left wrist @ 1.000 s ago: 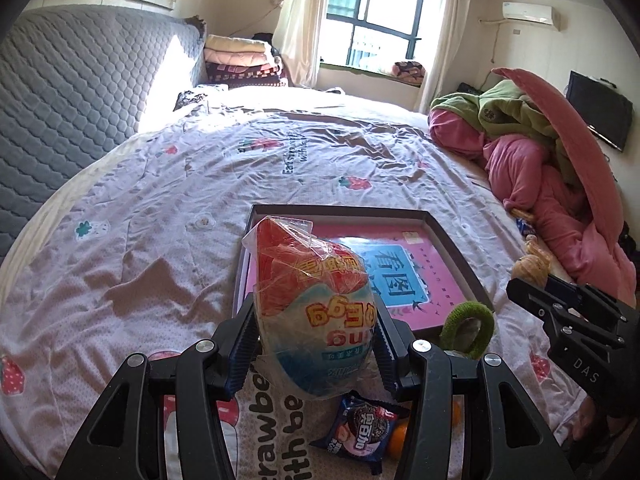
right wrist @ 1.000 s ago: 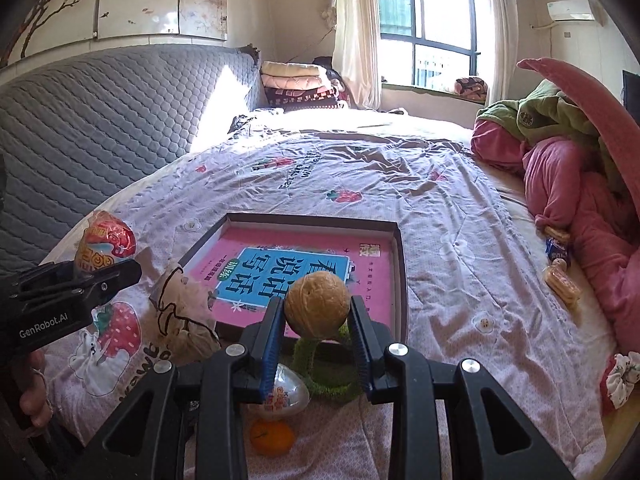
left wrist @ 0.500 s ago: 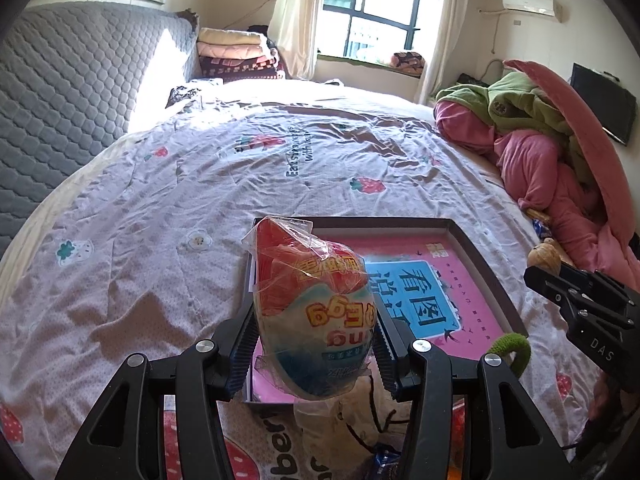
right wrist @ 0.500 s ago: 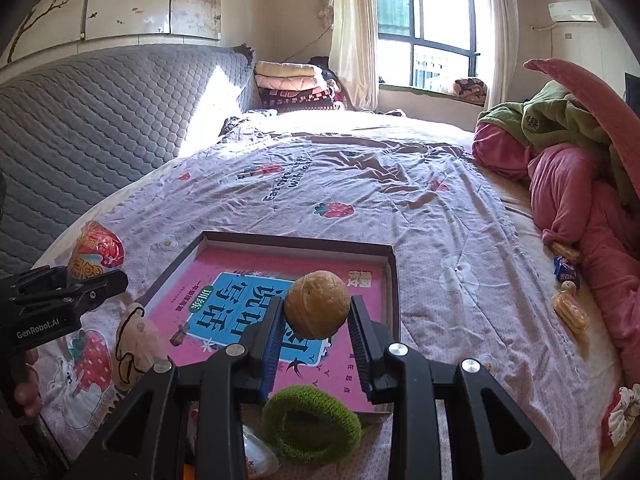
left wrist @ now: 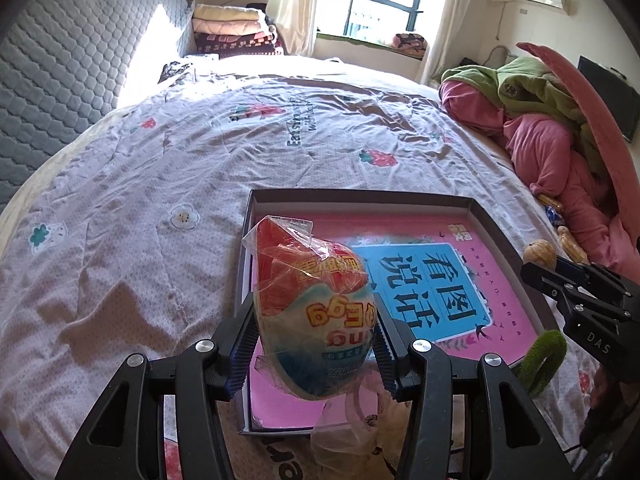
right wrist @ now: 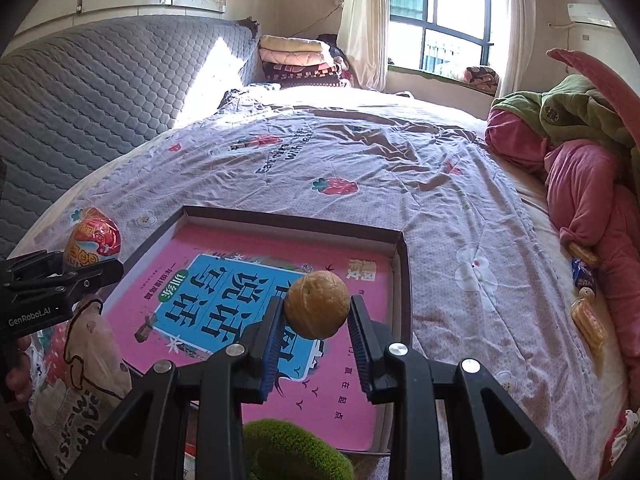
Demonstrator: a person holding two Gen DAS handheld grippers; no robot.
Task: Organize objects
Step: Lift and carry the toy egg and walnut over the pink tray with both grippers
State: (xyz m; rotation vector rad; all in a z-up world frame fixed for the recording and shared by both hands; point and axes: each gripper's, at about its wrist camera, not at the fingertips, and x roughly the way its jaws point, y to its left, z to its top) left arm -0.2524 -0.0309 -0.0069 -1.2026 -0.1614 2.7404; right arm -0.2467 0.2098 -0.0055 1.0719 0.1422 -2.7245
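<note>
The shallow box [left wrist: 496, 232] is lying on the bed under and ahead of both grippers. The left gripper [left wrist: 314, 344] is clamping the wrapped toy egg [left wrist: 316, 312] (long axis tilted up, red end farthest from it). The right gripper [right wrist: 316, 320] is pinching a walnut [right wrist: 317, 305] over the box.

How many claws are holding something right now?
2. The left claw grips the wrapped toy egg; the right claw grips the walnut. Both hang above the box.
</note>
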